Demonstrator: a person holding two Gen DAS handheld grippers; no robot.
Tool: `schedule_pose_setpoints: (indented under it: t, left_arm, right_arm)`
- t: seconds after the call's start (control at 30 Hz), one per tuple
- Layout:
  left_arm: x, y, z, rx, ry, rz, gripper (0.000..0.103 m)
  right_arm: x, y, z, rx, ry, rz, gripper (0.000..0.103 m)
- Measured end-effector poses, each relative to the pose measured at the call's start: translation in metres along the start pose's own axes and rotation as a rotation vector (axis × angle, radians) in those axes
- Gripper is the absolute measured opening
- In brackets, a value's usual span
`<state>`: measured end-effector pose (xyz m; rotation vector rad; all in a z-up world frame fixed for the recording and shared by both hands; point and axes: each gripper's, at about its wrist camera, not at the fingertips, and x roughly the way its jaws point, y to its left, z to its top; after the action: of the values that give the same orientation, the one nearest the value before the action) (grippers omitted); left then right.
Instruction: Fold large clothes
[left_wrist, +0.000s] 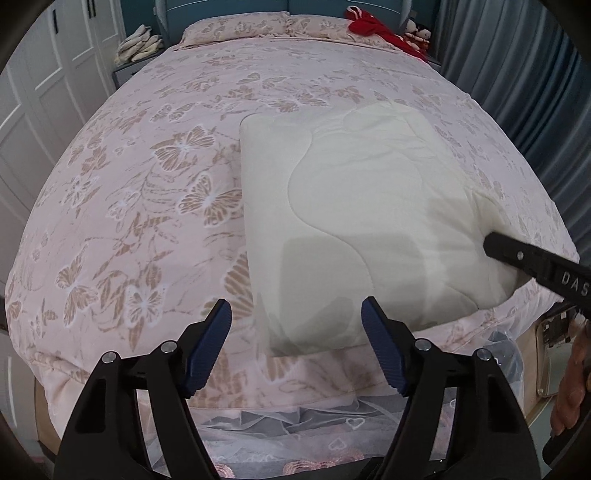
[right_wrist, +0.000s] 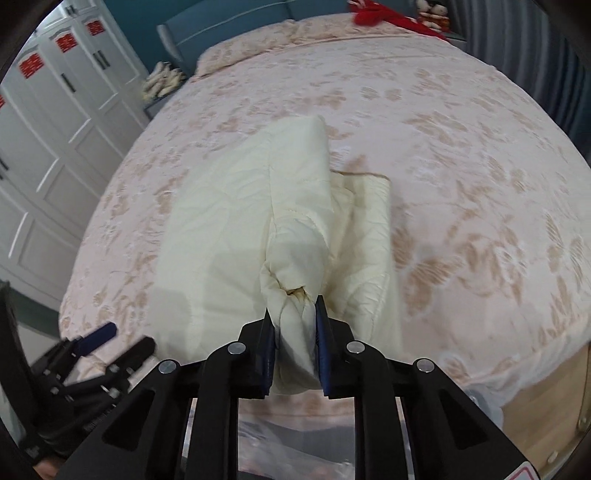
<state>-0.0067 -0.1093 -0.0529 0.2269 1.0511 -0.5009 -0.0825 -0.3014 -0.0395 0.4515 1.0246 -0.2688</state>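
A bed (left_wrist: 147, 206) wears a pink butterfly-print cover. White wardrobe doors (right_wrist: 55, 122) stand to its left, grey curtains (left_wrist: 517, 92) to its right; something red, perhaps clothing (left_wrist: 373, 26), lies near the pillow.

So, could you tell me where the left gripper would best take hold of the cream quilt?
Probably the near left corner of the cream quilt, approached from the foot of the bed. The right gripper already pinches the near right corner, and the open left gripper hovers just before that free edge, which lies flat.
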Motion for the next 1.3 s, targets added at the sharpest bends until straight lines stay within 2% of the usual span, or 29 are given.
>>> schedule_pose_setpoints:
  t: [0.2, 0.5, 0.87, 1.1, 1.3]
  left_arm:
    - [0.016, -0.029, 0.005, 0.065, 0.024, 0.007, 0.067]
    - [0.045, -0.052, 0.003, 0.104, 0.080, 0.032, 0.068]
    - [0.072, -0.064, 0.004, 0.146, 0.092, 0.101, 0.077]
    - [0.084, -0.070, 0.008, 0.151, 0.095, 0.115, 0.088]
    - [0.091, -0.073, 0.009, 0.159, 0.085, 0.128, 0.090]
  right_arm:
    - [0.024, -0.027, -0.022, 0.027, 0.055, -0.081, 0.016]
    - [0.070, -0.028, -0.043, -0.036, 0.125, -0.203, 0.016]
    - [0.102, -0.032, -0.038, -0.046, 0.181, -0.221, 0.016]
    - [0.109, -0.025, -0.036, -0.066, 0.199, -0.236, 0.017]
    - [0.113, -0.024, -0.033, -0.075, 0.209, -0.237, 0.017]
